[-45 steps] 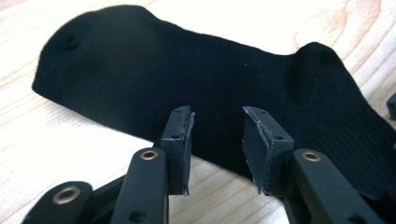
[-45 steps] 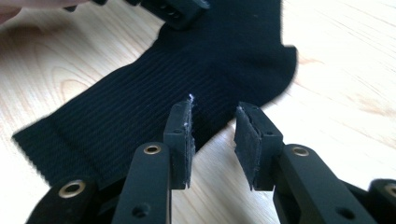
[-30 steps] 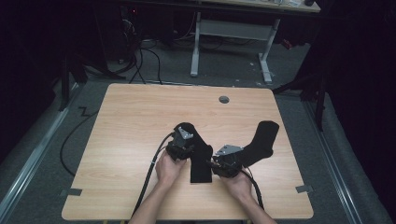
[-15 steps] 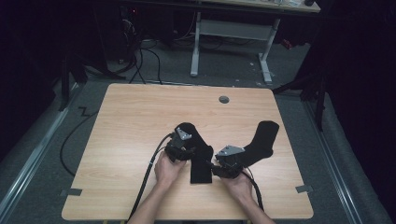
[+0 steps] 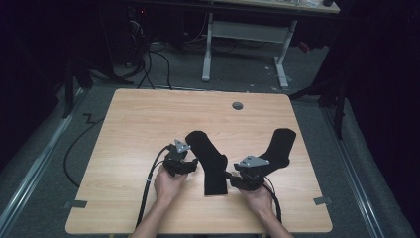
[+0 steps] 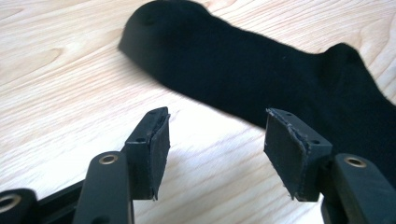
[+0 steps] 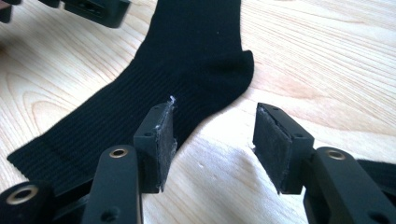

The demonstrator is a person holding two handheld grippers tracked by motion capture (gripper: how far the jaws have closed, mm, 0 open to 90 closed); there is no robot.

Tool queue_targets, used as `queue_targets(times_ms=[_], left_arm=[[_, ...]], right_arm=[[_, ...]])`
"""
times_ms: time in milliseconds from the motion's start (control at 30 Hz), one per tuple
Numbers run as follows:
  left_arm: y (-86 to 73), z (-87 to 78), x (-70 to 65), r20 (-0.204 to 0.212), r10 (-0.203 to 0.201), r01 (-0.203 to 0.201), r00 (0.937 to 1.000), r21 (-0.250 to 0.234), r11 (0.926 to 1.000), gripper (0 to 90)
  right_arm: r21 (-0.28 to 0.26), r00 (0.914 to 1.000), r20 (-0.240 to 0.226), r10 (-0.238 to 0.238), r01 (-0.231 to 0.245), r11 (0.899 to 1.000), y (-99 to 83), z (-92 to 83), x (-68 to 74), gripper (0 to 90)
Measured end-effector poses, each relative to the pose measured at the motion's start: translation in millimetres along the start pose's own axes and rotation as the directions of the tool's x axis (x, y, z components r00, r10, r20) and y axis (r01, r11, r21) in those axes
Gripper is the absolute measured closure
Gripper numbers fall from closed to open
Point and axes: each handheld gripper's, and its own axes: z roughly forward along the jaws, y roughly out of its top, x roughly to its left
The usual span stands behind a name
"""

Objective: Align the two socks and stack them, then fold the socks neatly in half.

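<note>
left gripper (image 6: pixel 215 154) fingers released | right gripper (image 7: pixel 212 144) fingers released | sock (image 5: pixel 210 158) between, flat on table (image 5: pixel 138 124)

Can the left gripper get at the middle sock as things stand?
Probably yes. The left gripper sits right beside the middle sock with its jaws open, and in the left gripper view only bare table lies between the jaws and the sock's edge. Nothing blocks the way.

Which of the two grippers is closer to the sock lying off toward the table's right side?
Right. The right gripper sits beside the right-hand sock; the left gripper is across the middle sock from it.
</note>
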Motion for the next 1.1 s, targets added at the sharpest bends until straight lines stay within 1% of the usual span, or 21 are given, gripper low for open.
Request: queue_targets(times_ms=[133,167,233,267,300,333,433,467,500,533,567,633,767,800,833,967,1033,1067,1100], left_arm=[[-5.3,-5.4,4.5,-0.007,-0.013,0.013,0.9999,-0.004,0.9999,40.8],[-8.5,-8.1,6.5,-0.011,-0.017,0.017,0.9998,-0.009,0.9998,40.8],[-9.7,-9.1,7.2,-0.011,-0.021,0.021,0.9997,-0.007,0.9998,40.6],[-12.0,-11.6,8.5,-0.024,-0.013,0.013,0.9996,0.003,0.9999,40.3],[-12.0,-11.6,8.5,-0.024,-0.013,0.013,0.9996,0.003,0.9999,40.3],[-15.7,-16.0,11.2,-0.035,-0.012,0.012,0.9993,-0.009,0.9999,40.4],[-19.2,-18.7,13.7,-0.045,-0.019,0.019,0.9988,-0.013,0.9997,40.3],[-23.0,-21.4,16.3,-0.052,-0.024,0.024,0.9984,-0.007,0.9997,40.3],[-24.5,-22.5,17.3,-0.056,-0.024,0.023,0.9981,-0.005,0.9997,40.2],[-27.9,-24.5,19.3,-0.066,-0.023,0.023,0.9976,-0.005,0.9997,40.1],[-27.9,-24.5,19.3,-0.066,-0.023,0.023,0.9976,-0.005,0.9997,40.1],[-34.9,-27.7,23.7,-0.088,-0.031,0.031,0.9956,0.001,0.9995,40.1],[-39.8,-30.6,27.2,-0.103,-0.038,0.039,0.9940,0.001,0.9993,40.0],[-42.7,-33.1,29.1,-0.109,-0.042,0.042,0.9931,-0.003,0.9991,39.9],[-42.7,-33.1,29.1,-0.109,-0.042,0.042,0.9931,-0.003,0.9991,39.8],[-50.6,-38.5,34.3,-0.127,-0.038,0.038,0.9911,-0.008,0.9993,39.5],[-51.5,-39.2,35.3,-0.132,-0.037,0.036,0.9906,-0.005,0.9993,38.8],[-53.5,-40.8,37.7,-0.136,-0.044,0.043,0.9897,-0.011,0.9990,38.9],[-56.5,-43.6,41.6,-0.141,-0.061,0.059,0.9881,-0.017,0.9981,38.9]], right_arm=[[-0.003,1.0000,0.004,0.006,-0.006,1.000,-1.8,-2.0,-1.7,48.2],[-0.011,0.9999,0.005,0.014,-0.014,1.000,-2.9,-4.5,-3.7,48.3],[-0.015,0.9998,0.006,0.019,-0.019,1.000,-3.5,-5.7,-4.7,48.4],[-0.021,0.9998,0.007,0.019,-0.019,1.000,-4.8,-8.1,-6.8,48.7],[-0.021,0.9998,0.007,0.019,-0.019,1.000,-4.8,-8.1,-6.8,48.7],[-0.026,0.9998,0.010,0.017,-0.017,1.000,-6.0,-10.7,-8.6,48.8],[-0.033,0.9997,0.016,0.017,-0.017,0.999,-7.8,-13.6,-11.0,48.9],[-0.036,0.9996,0.017,0.021,-0.020,0.999,-8.6,-14.6,-12.0,48.9],[-0.025,0.9991,0.021,0.036,-0.036,0.999,-10.1,-17.8,-15.9,50.5],[-0.023,0.9989,0.022,0.041,-0.040,0.999,-10.2,-18.7,-17.2,51.0],[-0.023,0.9989,0.022,0.041,-0.040,0.999,-10.2,-18.7,-17.2,51.0],[-0.018,0.9981,0.029,0.055,-0.054,0.998,-11.2,-22.5,-21.6,52.6],[-0.011,0.9971,0.040,0.064,-0.064,0.998,-13.2,-27.2,-26.0,54.3],[-0.013,0.9962,0.054,0.068,-0.068,0.998,-14.5,-30.3,-29.7,55.5],[-0.012,0.9958,0.056,0.072,-0.072,0.997,-14.8,-31.2,-30.6,55.9],[-0.025,0.9922,0.075,0.100,-0.098,0.995,-17.5,-37.6,-39.6,56.5],[-0.032,0.9913,0.082,0.103,-0.100,0.994,-18.3,-39.8,-42.0,56.6],[-0.044,0.9891,0.092,0.115,-0.111,0.993,-19.6,-42.6,-45.8,56.7],[-0.047,0.9880,0.095,0.122,-0.118,0.992,-20.0,-43.9,-47.6,56.8]])
